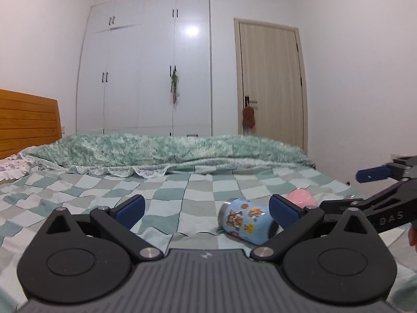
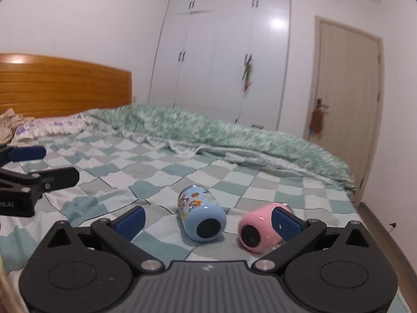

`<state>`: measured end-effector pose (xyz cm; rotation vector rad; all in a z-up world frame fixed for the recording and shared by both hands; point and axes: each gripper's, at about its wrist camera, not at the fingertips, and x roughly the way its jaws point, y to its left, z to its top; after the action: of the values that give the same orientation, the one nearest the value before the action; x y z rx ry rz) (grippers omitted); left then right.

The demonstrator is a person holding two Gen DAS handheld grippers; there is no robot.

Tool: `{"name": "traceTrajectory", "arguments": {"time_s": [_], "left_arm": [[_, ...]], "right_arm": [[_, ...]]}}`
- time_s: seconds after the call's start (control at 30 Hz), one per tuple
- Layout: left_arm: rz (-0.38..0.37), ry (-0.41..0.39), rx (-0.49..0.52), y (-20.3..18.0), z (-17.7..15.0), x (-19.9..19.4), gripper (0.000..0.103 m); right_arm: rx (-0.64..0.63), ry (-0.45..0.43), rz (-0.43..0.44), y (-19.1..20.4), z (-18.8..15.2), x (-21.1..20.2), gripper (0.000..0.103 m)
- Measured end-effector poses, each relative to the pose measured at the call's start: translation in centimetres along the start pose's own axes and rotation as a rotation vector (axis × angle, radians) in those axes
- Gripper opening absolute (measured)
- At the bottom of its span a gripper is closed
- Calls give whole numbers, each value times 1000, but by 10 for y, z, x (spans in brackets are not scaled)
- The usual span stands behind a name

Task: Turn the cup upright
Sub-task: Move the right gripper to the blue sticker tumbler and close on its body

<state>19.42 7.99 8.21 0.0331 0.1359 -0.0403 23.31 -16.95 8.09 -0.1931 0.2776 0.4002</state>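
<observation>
A light blue cup (image 2: 200,217) with cartoon stickers lies on its side on the checkered bedspread, its dark base toward the right wrist camera. A pink cup (image 2: 256,230) lies on its side just right of it. My right gripper (image 2: 208,220) is open, with the blue cup between its fingers and the pink cup against the right finger (image 2: 286,223). My left gripper (image 1: 206,212) is open; the blue cup (image 1: 245,221) lies by its right finger, and the pink cup (image 1: 302,198) lies beyond. The right gripper (image 1: 375,180) also shows at the right edge of the left wrist view.
A rumpled green blanket (image 2: 234,135) runs across the far side of the bed. A wooden headboard (image 2: 65,86) stands at the left. White wardrobes (image 1: 146,65) and a door (image 1: 271,80) line the far wall. The bed edge drops off at the right (image 2: 357,208).
</observation>
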Motion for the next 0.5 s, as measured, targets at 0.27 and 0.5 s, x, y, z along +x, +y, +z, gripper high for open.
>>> {"name": "traceTrajectory", "arguments": {"time_s": [0.27, 0.5], "left_arm": [[-45, 138, 41, 25, -8, 90, 103], [-66, 224, 109, 37, -22, 160, 103]], "right_arm": [[-77, 202, 55, 4, 22, 122, 101], [-114, 348, 104, 7, 25, 211, 102]]}}
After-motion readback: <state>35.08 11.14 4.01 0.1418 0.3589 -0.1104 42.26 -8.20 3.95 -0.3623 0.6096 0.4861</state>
